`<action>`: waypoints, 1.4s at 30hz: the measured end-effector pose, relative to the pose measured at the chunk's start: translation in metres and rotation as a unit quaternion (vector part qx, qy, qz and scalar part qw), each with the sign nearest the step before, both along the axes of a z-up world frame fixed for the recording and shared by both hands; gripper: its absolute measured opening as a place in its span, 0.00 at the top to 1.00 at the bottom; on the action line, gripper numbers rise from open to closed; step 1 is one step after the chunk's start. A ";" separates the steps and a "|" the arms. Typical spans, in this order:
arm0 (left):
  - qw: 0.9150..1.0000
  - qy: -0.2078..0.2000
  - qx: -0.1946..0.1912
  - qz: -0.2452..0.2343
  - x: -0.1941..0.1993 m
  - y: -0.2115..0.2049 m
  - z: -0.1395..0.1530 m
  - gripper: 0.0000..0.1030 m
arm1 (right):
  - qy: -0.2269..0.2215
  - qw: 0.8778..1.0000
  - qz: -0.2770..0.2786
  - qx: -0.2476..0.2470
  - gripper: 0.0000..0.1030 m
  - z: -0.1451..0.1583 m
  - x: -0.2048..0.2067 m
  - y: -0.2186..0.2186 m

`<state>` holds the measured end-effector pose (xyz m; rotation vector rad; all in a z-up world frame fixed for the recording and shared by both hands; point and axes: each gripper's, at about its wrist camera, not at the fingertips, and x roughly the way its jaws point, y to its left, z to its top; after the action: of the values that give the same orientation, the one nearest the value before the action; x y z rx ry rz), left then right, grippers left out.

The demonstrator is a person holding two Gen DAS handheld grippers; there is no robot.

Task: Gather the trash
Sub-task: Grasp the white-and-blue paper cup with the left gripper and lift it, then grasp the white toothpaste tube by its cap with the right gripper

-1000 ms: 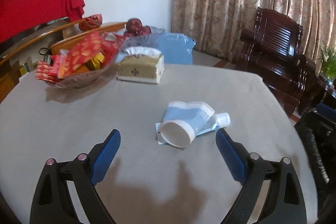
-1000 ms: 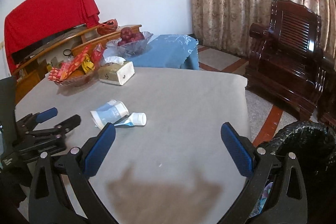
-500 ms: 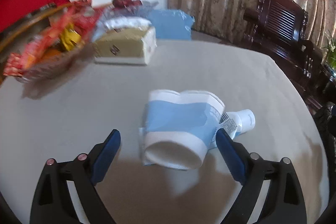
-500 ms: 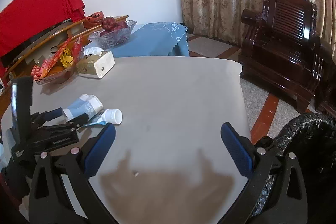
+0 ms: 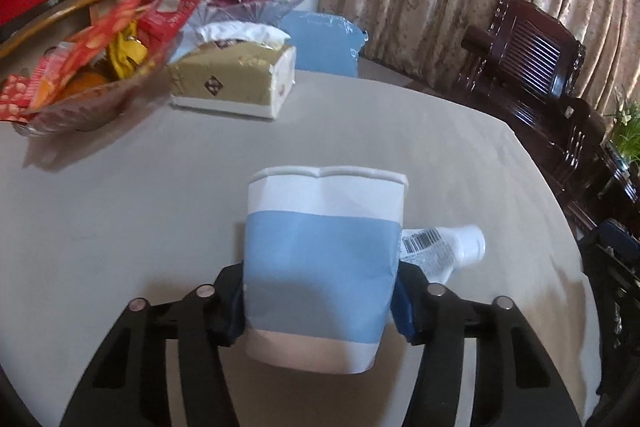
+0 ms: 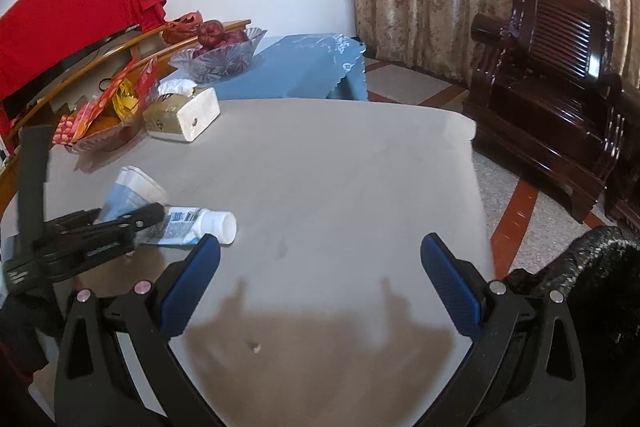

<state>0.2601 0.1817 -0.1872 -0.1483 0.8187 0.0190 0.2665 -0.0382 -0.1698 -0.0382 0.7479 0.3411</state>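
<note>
A crushed blue-and-white paper cup (image 5: 322,259) lies on its side on the grey table (image 5: 160,195). My left gripper (image 5: 320,303) is shut on the cup, its blue pads pressed against both sides. A white squeeze tube (image 5: 442,247) with a barcode lies right beside the cup. In the right wrist view the cup (image 6: 132,193), the tube (image 6: 196,225) and the left gripper (image 6: 100,227) sit at the left. My right gripper (image 6: 320,271) is open and empty above bare table. A black trash bag (image 6: 592,287) is at the lower right, off the table.
A gold tissue box (image 5: 236,79) and a glass bowl of red snack packets (image 5: 88,67) stand at the table's far left. A fruit bowl (image 6: 218,55) rests on a blue-covered stand behind. A dark wooden armchair (image 6: 560,75) is at the right.
My left gripper moved forward around the cup and closed on it. My right gripper shifted slightly and stayed open.
</note>
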 end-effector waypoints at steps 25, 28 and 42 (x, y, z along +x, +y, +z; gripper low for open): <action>0.995 0.023 0.023 0.091 -0.055 0.054 -0.005 0.46 | 0.081 0.992 0.093 -0.014 0.43 -0.043 0.043 0.095; 0.995 0.023 0.024 0.089 -0.056 0.051 -0.006 0.46 | 0.086 0.990 0.112 -0.010 0.47 -0.042 0.030 0.098; 0.993 0.026 0.029 0.108 -0.069 0.060 -0.007 0.44 | 0.095 0.980 0.173 0.006 0.35 -0.032 -0.012 0.094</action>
<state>0.1912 0.2422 -0.1940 -0.1812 0.8496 0.2509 0.2541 0.0559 -0.2019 -0.1275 0.9296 0.6875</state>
